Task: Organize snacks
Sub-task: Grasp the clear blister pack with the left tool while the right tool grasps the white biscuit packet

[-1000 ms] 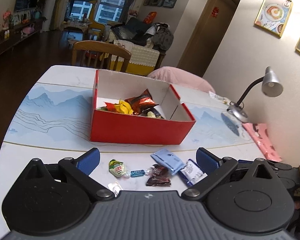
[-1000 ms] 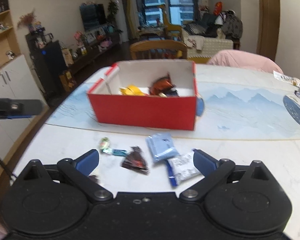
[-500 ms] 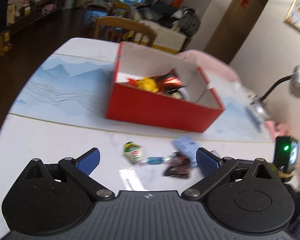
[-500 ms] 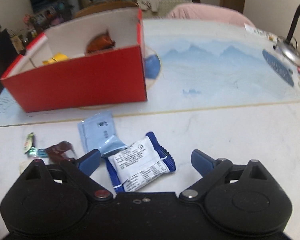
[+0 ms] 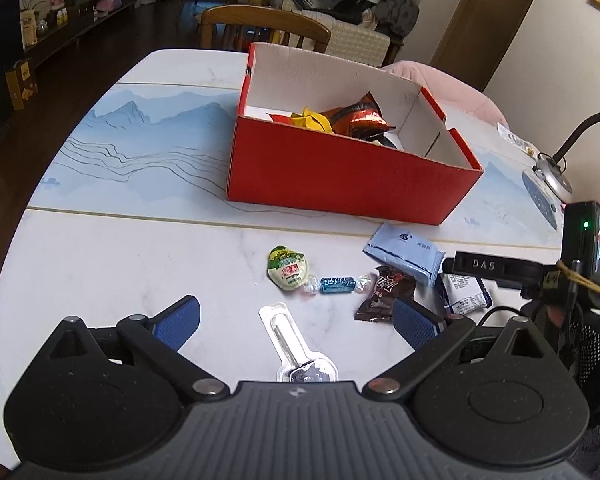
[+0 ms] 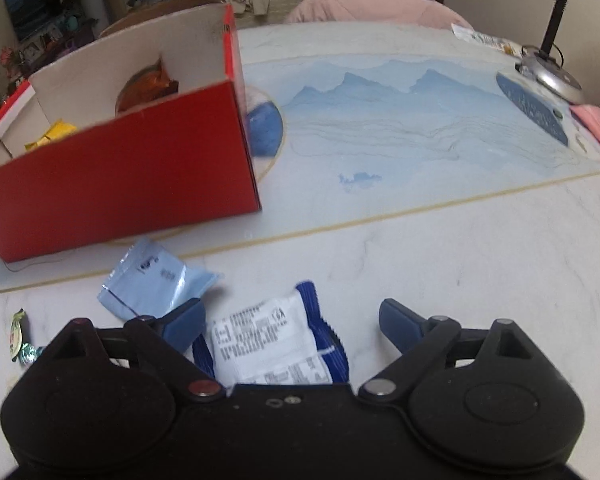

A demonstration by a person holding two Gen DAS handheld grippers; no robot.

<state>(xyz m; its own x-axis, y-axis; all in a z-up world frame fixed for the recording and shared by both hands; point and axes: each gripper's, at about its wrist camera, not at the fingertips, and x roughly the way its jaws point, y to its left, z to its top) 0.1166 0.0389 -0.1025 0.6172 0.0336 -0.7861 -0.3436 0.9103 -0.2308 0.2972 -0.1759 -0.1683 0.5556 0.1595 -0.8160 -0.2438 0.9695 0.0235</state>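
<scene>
A red box holding several snacks stands mid-table. In front of it lie a green round candy, a blue wrapped candy, a dark brown packet, a light blue packet and a clear blister pack. My left gripper is open low over the blister pack, which it does not touch. My right gripper straddles a white and dark blue packet. Its jaws are closing, and the pads do not press on the packet. The light blue packet lies just left of it.
A desk lamp and a pink cloth sit at the table's right side. A wooden chair and a pink-covered chair stand behind the table. The table rounds off to the left. The right gripper's camera shows at the left view's right.
Both grippers have sunk toward the table and tipped down. The right one shifted right until the white and blue packet lay between its fingers. The blister pack came in between the left fingers.
</scene>
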